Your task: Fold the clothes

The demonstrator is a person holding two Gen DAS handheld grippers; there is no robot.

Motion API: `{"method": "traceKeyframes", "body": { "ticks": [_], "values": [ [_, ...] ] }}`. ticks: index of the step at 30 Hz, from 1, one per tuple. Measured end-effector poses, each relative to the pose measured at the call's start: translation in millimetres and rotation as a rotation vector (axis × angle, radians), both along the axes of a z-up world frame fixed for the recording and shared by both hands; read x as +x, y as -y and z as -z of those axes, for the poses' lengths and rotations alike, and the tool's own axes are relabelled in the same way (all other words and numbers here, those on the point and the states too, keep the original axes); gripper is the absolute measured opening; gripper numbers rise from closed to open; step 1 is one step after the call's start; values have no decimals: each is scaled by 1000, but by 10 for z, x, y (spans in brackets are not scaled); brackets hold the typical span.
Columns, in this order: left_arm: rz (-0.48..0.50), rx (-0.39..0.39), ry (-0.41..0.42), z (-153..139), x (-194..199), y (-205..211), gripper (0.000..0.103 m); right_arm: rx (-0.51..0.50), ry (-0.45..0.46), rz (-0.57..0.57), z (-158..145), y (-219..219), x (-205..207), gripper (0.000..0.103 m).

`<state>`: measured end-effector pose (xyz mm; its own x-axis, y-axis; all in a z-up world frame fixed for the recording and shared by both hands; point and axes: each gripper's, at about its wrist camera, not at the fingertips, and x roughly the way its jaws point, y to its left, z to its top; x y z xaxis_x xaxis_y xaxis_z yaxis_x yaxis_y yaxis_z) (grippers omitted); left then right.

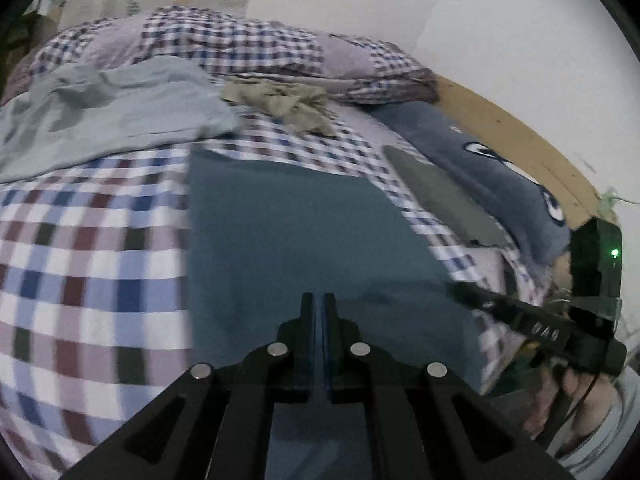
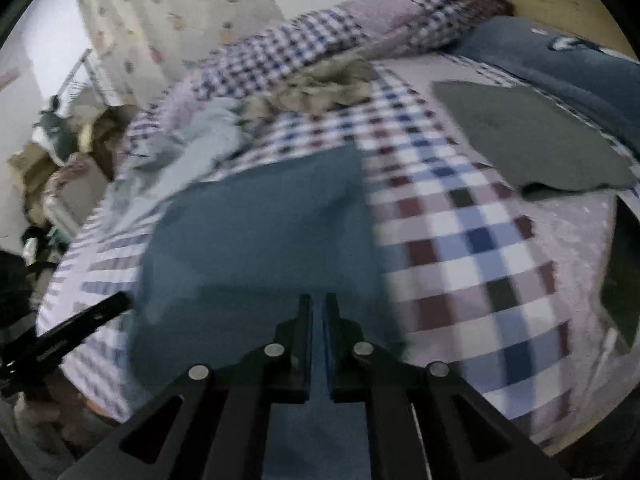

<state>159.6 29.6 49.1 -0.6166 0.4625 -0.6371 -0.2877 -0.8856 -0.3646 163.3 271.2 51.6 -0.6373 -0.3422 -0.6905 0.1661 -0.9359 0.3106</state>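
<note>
The left tool [image 1: 319, 300] has its fingers nearly closed, pinching the near edge of the teal garment [image 1: 304, 236]. The right tool [image 2: 318, 300] grips the same near edge of that cloth, a narrow gap showing between its fingers. The garment lies flat, stretching away from both tools across the checked bedsheet [image 1: 88, 240]. Beyond it lie a crumpled pale grey garment [image 1: 108, 108] and a bunched khaki garment [image 1: 288, 104]. A folded dark grey garment [image 2: 532, 136] rests to the right, beside a blue pillow [image 1: 492, 176].
</note>
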Motion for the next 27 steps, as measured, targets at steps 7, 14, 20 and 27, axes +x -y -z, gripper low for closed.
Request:
{"method": "traceKeyframes", "body": {
  "ticks": [7, 14, 20, 27],
  "values": [
    [71, -11, 83, 255, -151, -329, 2, -55, 8, -121, 88, 527, -156, 5],
    [44, -125, 100, 361, -52, -237, 1, -4, 92, -102, 389, 405, -114, 0],
    [-64, -152, 101, 300, 93, 101, 1, 9, 120, 7, 376, -88, 21, 0],
    [32, -41, 41, 158, 333, -39, 1, -7, 38, 57, 71, -215, 372, 3]
  ]
}}
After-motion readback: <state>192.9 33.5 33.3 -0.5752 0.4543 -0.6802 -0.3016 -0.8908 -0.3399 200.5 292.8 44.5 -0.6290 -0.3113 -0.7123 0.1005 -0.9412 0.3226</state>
